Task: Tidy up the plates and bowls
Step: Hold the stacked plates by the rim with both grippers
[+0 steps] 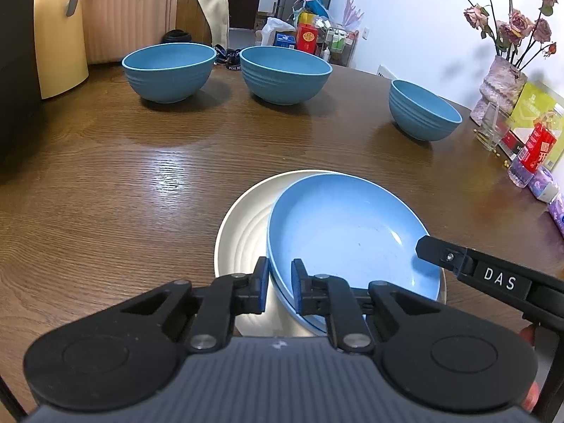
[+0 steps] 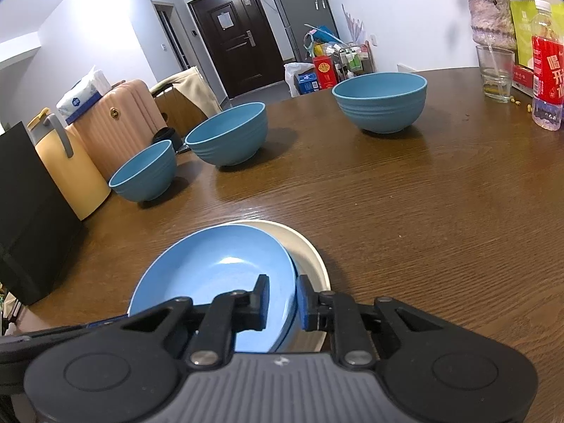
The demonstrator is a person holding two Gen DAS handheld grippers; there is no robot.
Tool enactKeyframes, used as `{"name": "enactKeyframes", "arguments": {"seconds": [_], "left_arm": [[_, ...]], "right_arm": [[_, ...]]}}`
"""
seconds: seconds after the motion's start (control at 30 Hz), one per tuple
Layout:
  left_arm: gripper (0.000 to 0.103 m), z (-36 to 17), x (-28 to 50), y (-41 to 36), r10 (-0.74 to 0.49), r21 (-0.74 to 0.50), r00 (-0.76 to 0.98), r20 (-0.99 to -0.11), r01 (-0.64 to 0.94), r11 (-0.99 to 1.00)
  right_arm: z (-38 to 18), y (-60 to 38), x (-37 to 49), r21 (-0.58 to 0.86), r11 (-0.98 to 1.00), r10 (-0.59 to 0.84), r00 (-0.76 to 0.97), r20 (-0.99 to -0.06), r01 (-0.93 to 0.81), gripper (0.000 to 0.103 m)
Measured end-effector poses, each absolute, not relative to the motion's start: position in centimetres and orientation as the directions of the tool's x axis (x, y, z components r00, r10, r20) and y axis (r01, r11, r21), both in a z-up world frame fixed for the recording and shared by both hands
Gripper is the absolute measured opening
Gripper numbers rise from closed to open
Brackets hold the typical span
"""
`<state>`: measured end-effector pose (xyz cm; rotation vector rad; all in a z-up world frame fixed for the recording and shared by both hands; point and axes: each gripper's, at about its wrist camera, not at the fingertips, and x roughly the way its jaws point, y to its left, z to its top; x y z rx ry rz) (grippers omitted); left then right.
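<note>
Plate (image 1: 349,225) atop plate (image 1: 239,232); bowls (image 1: 285,74) behind.

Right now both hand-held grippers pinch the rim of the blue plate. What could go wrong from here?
1. The left hand-held gripper and right hand-held gripper hold only the thin rim of the blue plate; uneven lifting may let it slip.
2. It sits off-centre on the white plate, which might get dragged along.
3. A far swing might knock the blue bowls.

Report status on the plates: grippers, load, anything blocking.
Left gripper and right gripper both shut on blue plate, opposite rims. It sits offset on white plate. Three blue bowls stand apart beyond, nothing blocking.
</note>
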<state>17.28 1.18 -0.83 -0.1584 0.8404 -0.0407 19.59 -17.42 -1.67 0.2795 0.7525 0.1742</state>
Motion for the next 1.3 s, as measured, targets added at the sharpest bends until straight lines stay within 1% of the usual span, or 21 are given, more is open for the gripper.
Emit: {"name": "enactKeyframes", "arguments": {"seconds": [0.17, 0.27, 0.43, 0.5, 0.53, 0.57, 0.6, 0.67, 1.17, 1.3], "left_arm": [[0.015, -0.7, 17.2, 1.2, -0.096, -0.151, 0.667, -0.739, -0.026, 0.988], [0.016, -0.2, 17.0, 1.2, -0.089, -0.143, 0.686, -0.722, -0.023, 0.989], [0.016, 0.5, 17.4, 1.6, -0.072, -0.141, 0.700, -0.710, -0.042, 0.989], [0.015, 0.3, 17.8, 1.6, -0.069, -0.141, 0.695, -0.716, -0.048, 0.989], [0.013, 0.1, 18.0, 1.6, -0.069, -0.142, 0.691, -0.719, -0.050, 0.989], [0.009, 0.0, 18.1, 1.6, -0.067, -0.141, 0.688, -0.723, -0.052, 0.989], [0.008, -0.3, 18.3, 1.6, -0.069, -0.143, 0.683, -0.727, -0.053, 0.988], [0.006, -0.6, 18.5, 1.6, -0.075, -0.151, 0.675, -0.734, -0.053, 0.987], [0.006, -0.8, 18.6, 1.7, -0.079, -0.154, 0.665, -0.742, -0.055, 0.987], [0.006, -0.6, 18.6, 1.8, -0.083, -0.159, 0.662, -0.745, -0.054, 0.986]], "right_arm": [[-1.6, -17.4, 19.5, 0.310, 0.949, 0.253, 0.718, -0.648, -0.055, 0.016], [-1.6, -17.5, 19.5, 0.314, 0.948, 0.254, 0.720, -0.646, -0.053, 0.019], [-1.4, -17.6, 19.4, 0.317, 0.947, 0.254, 0.724, -0.641, -0.052, 0.019], [-1.4, -17.6, 19.4, 0.314, 0.948, 0.252, 0.724, -0.642, -0.051, 0.019], [-1.4, -17.5, 19.4, 0.314, 0.948, 0.252, 0.723, -0.643, -0.051, 0.019], [-1.5, -17.5, 19.5, 0.313, 0.948, 0.251, 0.722, -0.644, -0.051, 0.018], [-1.5, -17.5, 19.5, 0.310, 0.949, 0.249, 0.721, -0.646, -0.050, 0.017], [-1.5, -17.5, 19.5, 0.310, 0.949, 0.251, 0.720, -0.647, -0.052, 0.016], [-1.7, -17.6, 19.6, 0.306, 0.951, 0.246, 0.717, -0.652, -0.049, 0.008], [-1.6, -17.7, 19.5, 0.307, 0.951, 0.246, 0.719, -0.650, -0.048, 0.008]]}}
